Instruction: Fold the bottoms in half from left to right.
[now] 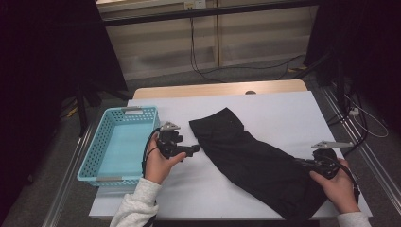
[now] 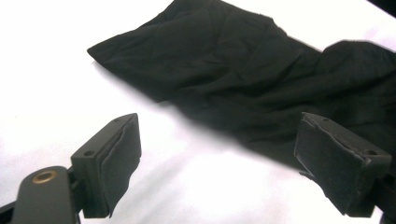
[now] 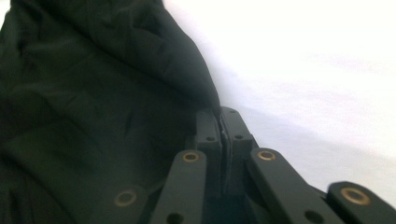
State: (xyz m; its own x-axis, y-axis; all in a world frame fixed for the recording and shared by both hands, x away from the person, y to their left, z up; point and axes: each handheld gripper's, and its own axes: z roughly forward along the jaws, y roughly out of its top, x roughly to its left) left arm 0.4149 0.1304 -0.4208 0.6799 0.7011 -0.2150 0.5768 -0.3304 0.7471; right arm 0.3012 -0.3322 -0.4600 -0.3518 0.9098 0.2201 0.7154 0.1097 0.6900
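A crumpled black fabric garment (image 1: 255, 165) is lying diagonally across the white table top (image 1: 283, 113), stretching from near the middle toward the person's right front corner, while a light blue perforated plastic basket (image 1: 97, 156) is sitting at the table's left edge. The left gripper (image 1: 195, 149) is resting just beside the garment's near left edge with its jaws standing wide apart and nothing between the pads (image 2: 116, 158). The right gripper (image 3: 220, 116) is pinching a fold at the garment's edge, its jaws pressed together on the cloth.
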